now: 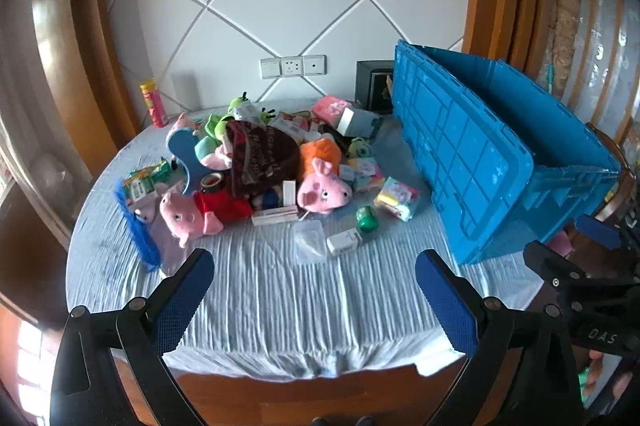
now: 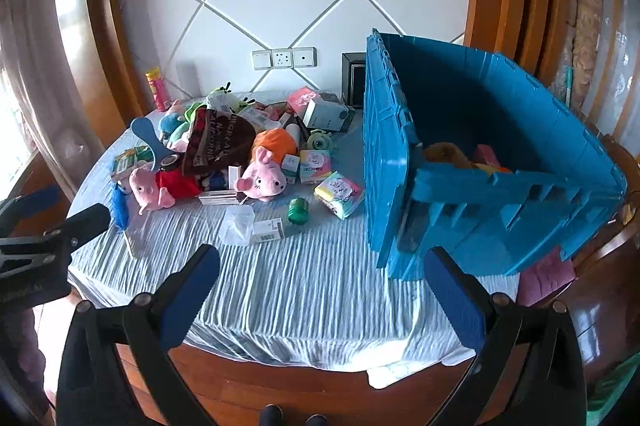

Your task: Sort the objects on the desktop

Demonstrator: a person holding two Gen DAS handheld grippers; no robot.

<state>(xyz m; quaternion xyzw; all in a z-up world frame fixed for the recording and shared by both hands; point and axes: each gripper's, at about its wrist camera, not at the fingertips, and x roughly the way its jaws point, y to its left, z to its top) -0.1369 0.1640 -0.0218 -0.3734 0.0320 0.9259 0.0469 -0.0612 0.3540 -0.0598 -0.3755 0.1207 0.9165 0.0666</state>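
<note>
- We hold the left gripper (image 1: 314, 302) at 6 o'clock, off the near table edge: fingers spread wide, nothing between them.
- Far left at 10 o'clock: red-yellow can (image 1: 153, 103) upright by the wall, unsorted.
- Left edge of the pile at 9 o'clock: blue brush (image 1: 136, 224), green packet (image 1: 146, 180), red-dress pig plush (image 1: 196, 212) lying just beside each other on the tablecloth (image 1: 280, 290).
- Centre pile at 12 o'clock: dark printed cloth (image 1: 260, 156) draped over plush toys and small boxes; orange-dress pig plush (image 1: 322, 182) at its right side.
- Nearest loose bits, in front of the pile: clear plastic tub (image 2: 238, 226), small white box (image 2: 269, 230), green jar (image 2: 297, 211), pastel tissue pack (image 2: 340, 195).
- Right, 2 o'clock: blue crate (image 2: 500, 194) open, lid flap up; a brown plush and a pink-and-yellow item or two show inside, the rest of the interior is hidden.
- Right gripper (image 2: 324, 300) likewise wide open and empty, at 6 o'clock.
- Our read: early stage; a few items binned, the bulk of the pile left.
</note>
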